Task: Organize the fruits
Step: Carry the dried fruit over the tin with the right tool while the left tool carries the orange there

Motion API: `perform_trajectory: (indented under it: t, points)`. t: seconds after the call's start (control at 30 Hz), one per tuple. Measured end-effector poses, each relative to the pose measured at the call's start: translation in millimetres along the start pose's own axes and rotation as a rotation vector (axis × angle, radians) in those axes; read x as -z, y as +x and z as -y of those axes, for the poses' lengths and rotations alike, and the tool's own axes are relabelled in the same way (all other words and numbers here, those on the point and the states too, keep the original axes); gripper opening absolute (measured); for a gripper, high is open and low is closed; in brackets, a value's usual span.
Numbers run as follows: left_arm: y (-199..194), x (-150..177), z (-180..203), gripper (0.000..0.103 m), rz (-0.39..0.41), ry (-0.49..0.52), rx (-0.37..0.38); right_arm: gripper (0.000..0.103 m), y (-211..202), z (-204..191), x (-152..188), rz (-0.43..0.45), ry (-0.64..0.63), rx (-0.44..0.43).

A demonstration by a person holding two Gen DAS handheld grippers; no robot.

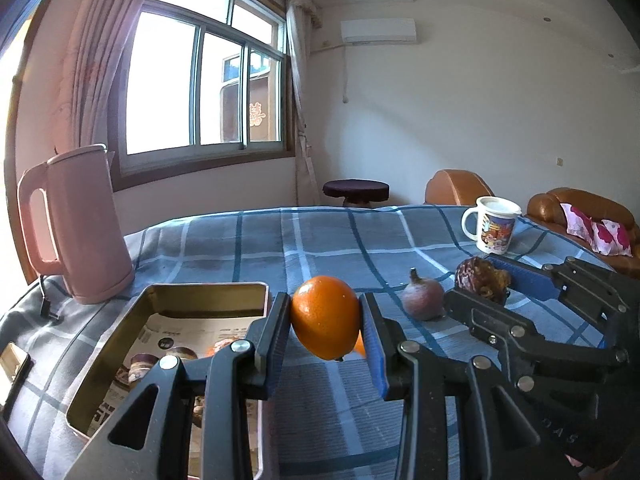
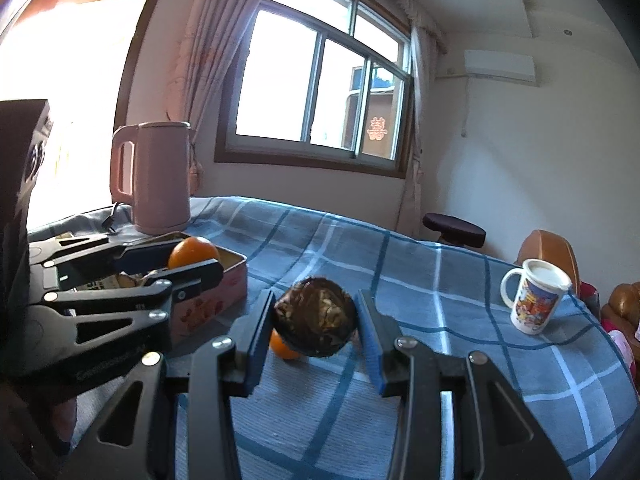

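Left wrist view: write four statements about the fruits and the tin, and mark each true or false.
1. The left gripper holds a round orange fruit in its jaws. True.
2. The rectangular metal tin stands to the right of the white printed mug. False: it is on the left, by the pink electric kettle.
3. The right gripper is empty. False: it holds a dark brown wrinkled fruit.
4. A small purplish fruit with a stem lies on the blue checked tablecloth. True.

— What stood around the window (image 1: 204, 84)?
— Pale curtains (image 1: 92, 52) hung either side of it, daylight pouring through. Right of it ran a white wall (image 1: 460, 120) with an air conditioner (image 1: 378, 31) up high; below sat a dark round stool (image 1: 356, 191) and brown leather armchairs (image 1: 580, 208).
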State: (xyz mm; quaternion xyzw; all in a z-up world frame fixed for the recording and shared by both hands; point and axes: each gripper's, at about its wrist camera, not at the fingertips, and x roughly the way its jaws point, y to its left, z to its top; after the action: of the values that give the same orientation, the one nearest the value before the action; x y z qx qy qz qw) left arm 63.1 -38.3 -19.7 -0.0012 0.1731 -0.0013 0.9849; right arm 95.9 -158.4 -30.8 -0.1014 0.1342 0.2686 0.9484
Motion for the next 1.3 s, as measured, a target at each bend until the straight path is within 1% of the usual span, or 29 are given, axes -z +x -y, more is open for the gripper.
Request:
perform_trajectory:
  t: [0.6, 1.3]
  points:
    - [-0.2, 3.7, -45.4, 0.037, -0.035, -0.065, -0.069, 0.044, 20.5, -41.3, -13.7, -0.014, -0.054, -0.079]
    - [-7.7, 8.1, -81.4, 0.037, -0.053, -0.079, -0.145, 0.044, 37.6, -81.1, -25.9, -0.024, -0.105, -0.150]
